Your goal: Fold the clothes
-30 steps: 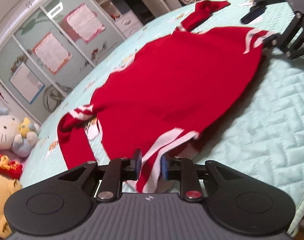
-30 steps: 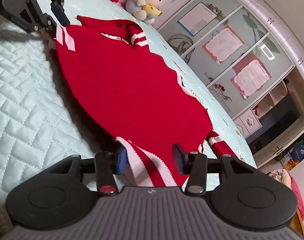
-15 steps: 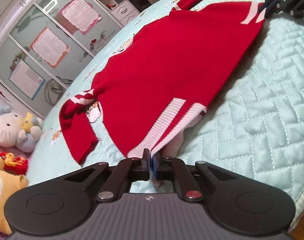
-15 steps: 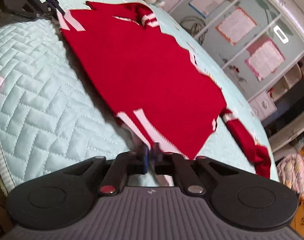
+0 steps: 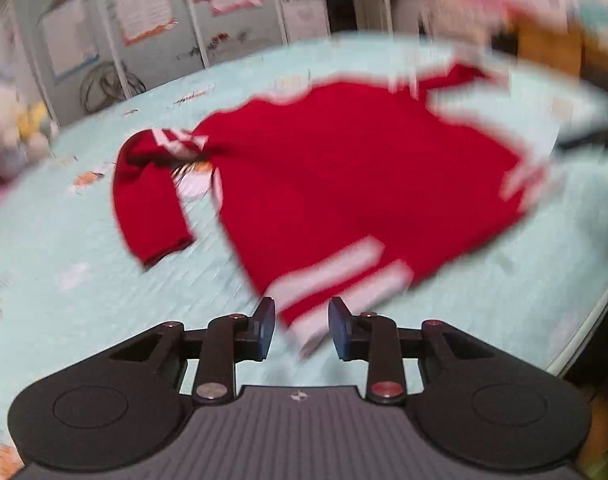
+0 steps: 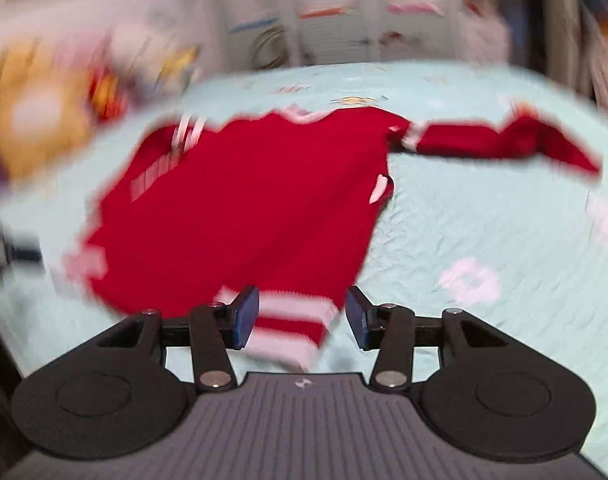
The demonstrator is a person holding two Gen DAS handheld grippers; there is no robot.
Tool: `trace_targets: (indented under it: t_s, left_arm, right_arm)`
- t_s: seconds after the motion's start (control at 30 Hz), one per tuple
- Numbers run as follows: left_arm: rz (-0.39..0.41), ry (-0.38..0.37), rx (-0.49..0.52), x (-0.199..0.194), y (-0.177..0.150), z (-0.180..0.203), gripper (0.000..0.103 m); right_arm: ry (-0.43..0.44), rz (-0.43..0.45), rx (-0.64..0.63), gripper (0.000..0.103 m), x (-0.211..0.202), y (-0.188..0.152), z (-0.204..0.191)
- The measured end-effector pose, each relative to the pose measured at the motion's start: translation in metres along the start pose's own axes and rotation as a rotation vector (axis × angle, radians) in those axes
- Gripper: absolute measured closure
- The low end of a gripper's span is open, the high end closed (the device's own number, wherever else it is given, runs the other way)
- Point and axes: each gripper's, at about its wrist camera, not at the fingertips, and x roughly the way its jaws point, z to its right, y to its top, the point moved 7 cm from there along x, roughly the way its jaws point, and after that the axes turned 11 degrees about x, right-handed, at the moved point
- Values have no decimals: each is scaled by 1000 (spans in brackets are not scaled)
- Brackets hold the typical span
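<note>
My left gripper [image 5: 299, 322] and right gripper [image 6: 301, 316] both stand released, a striped hem corner just ahead of each, and the red sweater [image 5: 344, 184] lies spread, sleeves out, unfolded on the bed [image 5: 83, 264].

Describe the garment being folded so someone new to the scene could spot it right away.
Start from the pale mint quilted bedspread that fills most of both views. Spread across its middle lies the red sweater, sleeves out to the sides. It is the only solid red garment there, and white stripes at its hem and cuffs set it apart from the blurred plush toys at the bed's edge.
</note>
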Motion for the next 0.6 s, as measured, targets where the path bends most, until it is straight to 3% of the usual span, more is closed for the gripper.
trace_targets:
  t_s: [0.13, 0.2, 0.27, 0.3, 0.33, 0.37, 0.4, 0.47, 0.5, 0.53, 0.6]
  left_arm:
    - [116, -129, -157, 12, 43, -3, 70]
    - [81, -130, -189, 42, 45, -7, 67]
    - [26, -117, -215, 75, 42, -12, 63]
    - [-1, -111, -228, 92, 40, -14, 63]
    - [-28, -104, -241, 109, 38, -16, 64]
    - [-92, -73, -265, 125, 29, -23, 68]
    - [-113, -65, -312, 130, 22, -30, 71]
    - [-72, -104, -404, 124, 19, -41, 74]
    - [-76, -115, -423, 120, 21, -44, 82]
    - [-64, -128, -431, 116, 25, -44, 82]
    - [-11, -183, -431, 112, 44, -41, 82]
  right_arm:
    - [159, 24, 332, 55, 13, 20, 17]
    - [238, 37, 498, 55, 18, 32, 26]
    - [221, 5, 508, 55, 39, 25, 35]
    - [195, -7, 522, 59, 46, 19, 46]
    - [170, -19, 536, 73, 54, 12, 56]
    - [165, -6, 574, 95, 53, 9, 66]
    - [160, -9, 600, 103, 51, 9, 73]
    - [159, -12, 634, 101, 45, 9, 80]
    - [162, -13, 642, 99, 41, 11, 81]
    - [170, -14, 633, 97, 41, 15, 80]
    - [204, -28, 596, 74, 52, 30, 69]
